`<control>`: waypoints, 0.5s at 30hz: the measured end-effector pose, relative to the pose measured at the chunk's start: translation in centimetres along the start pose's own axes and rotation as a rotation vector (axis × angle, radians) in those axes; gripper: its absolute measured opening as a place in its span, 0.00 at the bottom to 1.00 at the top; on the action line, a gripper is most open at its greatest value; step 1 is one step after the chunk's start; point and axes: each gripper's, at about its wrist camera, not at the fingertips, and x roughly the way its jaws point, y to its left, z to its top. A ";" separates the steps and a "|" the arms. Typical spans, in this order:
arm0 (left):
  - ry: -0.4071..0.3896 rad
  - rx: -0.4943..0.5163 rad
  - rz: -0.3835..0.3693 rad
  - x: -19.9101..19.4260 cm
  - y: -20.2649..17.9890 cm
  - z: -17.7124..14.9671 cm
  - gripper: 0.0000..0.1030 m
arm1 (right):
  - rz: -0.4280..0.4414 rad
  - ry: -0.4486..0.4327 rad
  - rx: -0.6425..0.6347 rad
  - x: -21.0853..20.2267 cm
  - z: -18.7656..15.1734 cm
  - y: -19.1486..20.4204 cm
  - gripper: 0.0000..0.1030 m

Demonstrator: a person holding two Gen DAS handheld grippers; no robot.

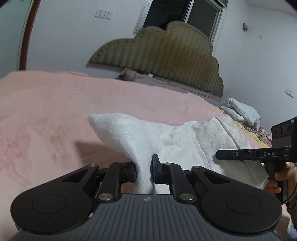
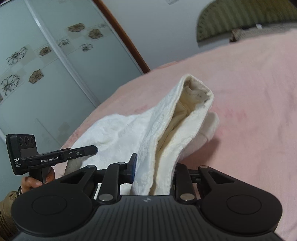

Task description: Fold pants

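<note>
Left wrist view looks along the left gripper. Its jaws are squeezed tight on a fold of the white pants. The cloth bunches between the blue pads and hangs down behind them. The pants are fluffy and bumpy. They are lifted at the near end, and the far part rests on the pink bed. One corner of the pants pokes up to the left. At the right edge, the right gripper reaches in from the side, and its tip touches the pants. A hand holds its handle. Behind the bed stands a green headboard against a white wall, with a window above it. A white pillow lies at the far right of the bed.

Right wrist view looks along the right gripper. Its jaws are closed on a thick bunch of the pants. The cloth fills the gap between the jaws and covers the right pad. The open end of the pants points up and away, and its creamy inside shows. The rest slopes down onto the bed. At the left, the left gripper comes in from the side, just at the edge of the pants. Another hand holds it. A glass door with flower shapes stands behind.
</note>
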 end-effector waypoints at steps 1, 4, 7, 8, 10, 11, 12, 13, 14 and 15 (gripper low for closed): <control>-0.016 0.018 0.019 -0.2 0.1 0.6 0.14 | 0.008 -0.003 -0.013 0.4 0.8 0.4 0.21; -0.033 0.059 0.083 0.3 1.0 2.8 0.14 | 0.021 -0.013 -0.049 2.5 3.0 1.6 0.21; -0.026 0.045 0.132 1.6 3.0 4.7 0.14 | 0.016 -0.020 -0.070 5.4 5.2 2.3 0.21; -0.021 0.037 0.148 2.2 3.8 5.1 0.14 | 0.008 -0.021 -0.076 6.5 5.8 2.2 0.21; -0.008 0.027 0.179 3.5 5.3 5.7 0.14 | -0.022 -0.015 -0.091 8.9 6.9 2.0 0.21; 0.004 0.023 0.195 4.3 6.1 5.8 0.14 | -0.041 -0.009 -0.099 10.0 7.4 1.9 0.21; 0.024 0.018 0.210 5.1 6.7 5.8 0.14 | -0.055 -0.001 -0.095 11.2 7.5 1.6 0.21; 0.053 0.012 0.220 5.9 7.3 5.6 0.15 | -0.068 0.010 -0.091 12.2 7.7 1.3 0.21; 0.078 0.003 0.235 6.7 7.9 5.3 0.16 | -0.086 0.023 -0.091 13.1 7.8 1.0 0.21; 0.094 0.001 0.252 7.3 8.3 5.0 0.19 | -0.118 0.047 -0.090 14.0 7.7 0.6 0.23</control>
